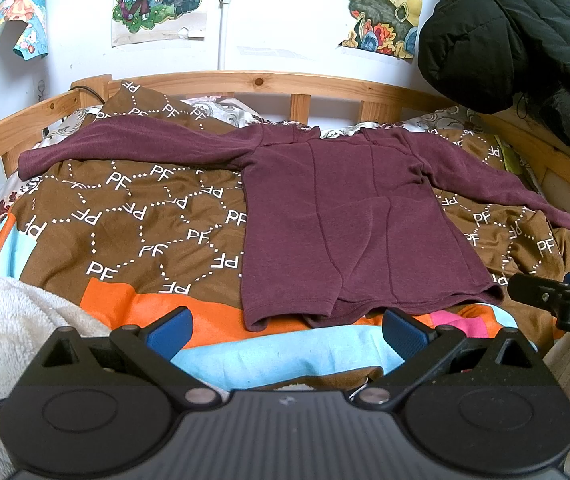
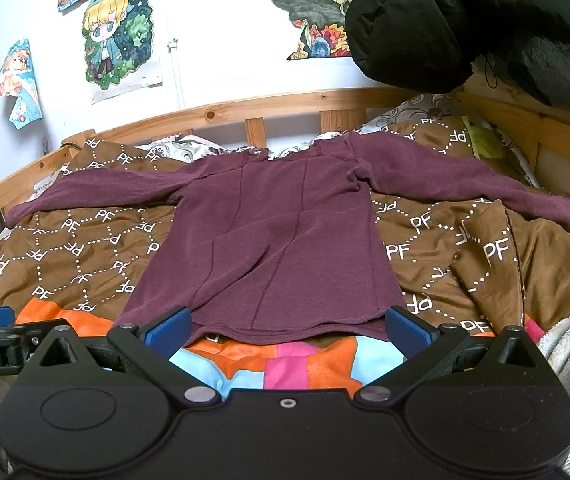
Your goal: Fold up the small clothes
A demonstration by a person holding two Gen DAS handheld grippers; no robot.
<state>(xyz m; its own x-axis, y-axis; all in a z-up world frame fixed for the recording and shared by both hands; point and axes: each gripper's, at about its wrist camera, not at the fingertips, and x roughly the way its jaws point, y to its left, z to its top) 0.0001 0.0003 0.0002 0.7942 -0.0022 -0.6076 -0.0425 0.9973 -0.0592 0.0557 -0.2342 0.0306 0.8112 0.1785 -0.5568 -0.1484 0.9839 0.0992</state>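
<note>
Maroon shirt lies spread on the bed, unfolded

Its hem faces both gaping, empty claws; right claw (image 2: 287, 328) sits nearer the shirt (image 2: 273, 236) than left claw (image 1: 287, 330).

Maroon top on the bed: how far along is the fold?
Done: the maroon top lies spread flat on the brown bedspread, both sleeves stretched outward. In hand: nothing; the left hand-held gripper and right hand-held gripper are both open, near the hem, gripping no fabric. Left: every fold; no sleeve or side has been turned in.
</note>
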